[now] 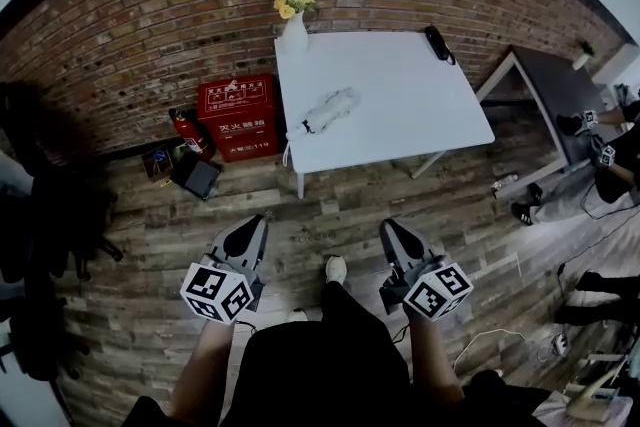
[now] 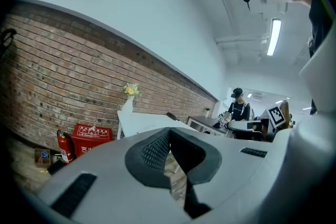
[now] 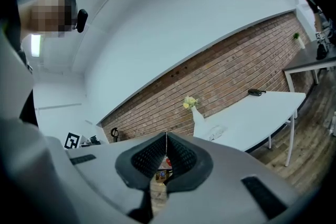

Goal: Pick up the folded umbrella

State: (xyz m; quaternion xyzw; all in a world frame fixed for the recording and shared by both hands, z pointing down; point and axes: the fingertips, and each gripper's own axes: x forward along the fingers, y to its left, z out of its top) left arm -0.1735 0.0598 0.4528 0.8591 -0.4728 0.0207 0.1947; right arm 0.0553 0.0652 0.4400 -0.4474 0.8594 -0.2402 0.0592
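Note:
The folded white umbrella [image 1: 325, 112] lies near the left front of a white table [image 1: 420, 105], its strap hanging off the edge. In the right gripper view the umbrella [image 3: 216, 132] shows as a pale bundle on the table [image 3: 262, 113]. Both grippers are held over the wooden floor, well short of the table. My left gripper [image 1: 262, 218] is shut with nothing in it, its jaws meeting at the tip [image 2: 169, 129]. My right gripper [image 1: 385, 224] is likewise shut and empty [image 3: 166, 135]. The left gripper's own body hides the umbrella in its view.
A white vase of yellow flowers [image 1: 293, 15] and a black object [image 1: 437, 43] stand on the table's far side. A red box [image 1: 238, 118] and fire extinguisher [image 1: 190, 133] sit by the brick wall. A dark table [image 1: 560, 90] and people [image 1: 610, 155] are at right.

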